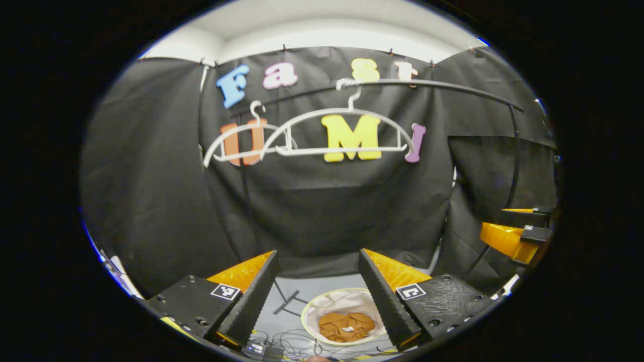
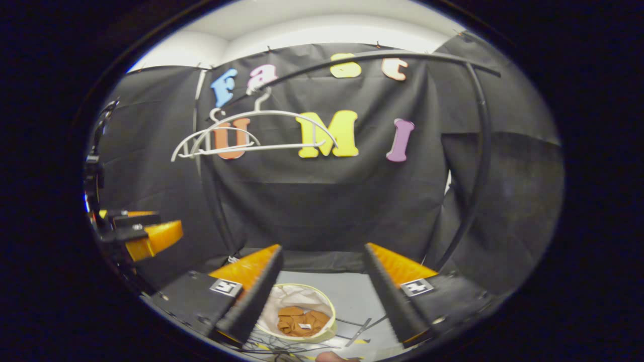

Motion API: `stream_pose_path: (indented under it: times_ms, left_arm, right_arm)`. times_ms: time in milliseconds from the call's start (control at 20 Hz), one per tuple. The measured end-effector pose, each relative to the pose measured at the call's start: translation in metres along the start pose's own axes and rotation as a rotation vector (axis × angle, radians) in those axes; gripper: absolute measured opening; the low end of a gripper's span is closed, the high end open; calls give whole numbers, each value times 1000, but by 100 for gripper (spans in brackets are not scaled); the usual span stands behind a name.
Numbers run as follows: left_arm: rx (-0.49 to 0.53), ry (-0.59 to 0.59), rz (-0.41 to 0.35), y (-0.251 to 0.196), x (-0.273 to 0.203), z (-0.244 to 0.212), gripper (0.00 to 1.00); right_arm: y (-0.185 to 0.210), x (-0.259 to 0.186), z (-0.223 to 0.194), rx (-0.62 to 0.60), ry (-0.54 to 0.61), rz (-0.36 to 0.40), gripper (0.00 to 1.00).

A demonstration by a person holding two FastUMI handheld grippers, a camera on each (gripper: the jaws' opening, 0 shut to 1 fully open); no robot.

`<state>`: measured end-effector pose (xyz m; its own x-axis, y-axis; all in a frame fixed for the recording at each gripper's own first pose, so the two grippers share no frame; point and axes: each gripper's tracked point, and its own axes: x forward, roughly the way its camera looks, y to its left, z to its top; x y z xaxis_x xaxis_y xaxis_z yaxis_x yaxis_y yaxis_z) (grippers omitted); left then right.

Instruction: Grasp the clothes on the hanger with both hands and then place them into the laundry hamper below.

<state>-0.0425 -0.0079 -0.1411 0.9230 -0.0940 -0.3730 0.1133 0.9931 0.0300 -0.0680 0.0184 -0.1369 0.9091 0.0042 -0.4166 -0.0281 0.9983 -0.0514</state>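
Two bare white hangers [image 1: 327, 136] [image 2: 251, 136] hang from the black rail [image 1: 443, 86] [image 2: 382, 56], with no clothes on them. A crumpled brown garment [image 1: 347, 326] [image 2: 302, 321] lies inside the round white laundry hamper [image 1: 314, 306] [image 2: 289, 292] on the floor below. My left gripper [image 1: 318, 274] is open above the hamper, nothing between its fingers. My right gripper [image 2: 323, 271] is open too, also empty, above and just right of the hamper. Each gripper appears at the edge of the other's view: the right gripper [image 1: 518, 236] and the left gripper [image 2: 143, 234].
The rack's curved black upright [image 2: 475, 166] runs down the right side, and its feet [image 1: 289, 301] rest on the grey floor. Cables [image 1: 282, 344] lie tangled on the floor in front of the hamper. A fingertip [image 2: 332, 357] shows at the bottom edge.
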Motion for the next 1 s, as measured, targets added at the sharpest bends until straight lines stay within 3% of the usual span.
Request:
stream_pose_path:
  times_ms: [50, 100, 450, 700, 900, 1000]
  left_arm:
    - [-3, -39, 0, -15, -29, 5, 92]
    - [-11, -74, -3, -30, -54, 14, 100]
    - [-2, -270, 7, -81, -200, 73, 99]
    - [-19, -380, -34, -86, -236, 106, 99]
    - [-41, -401, -64, -84, -245, 112, 99]
    - [-55, -415, -44, -72, -253, 112, 99]
  right_arm:
    - [-13, -22, 3, -5, -30, 5, 100]
    - [-25, -44, 3, -6, -57, 9, 100]
    - [-70, -169, 49, -11, -261, 24, 99]
    - [-85, -228, 76, 39, -390, 0, 99]
    - [-85, -246, 84, 28, -429, -40, 99]
    - [-73, -247, 86, 30, -442, -39, 99]
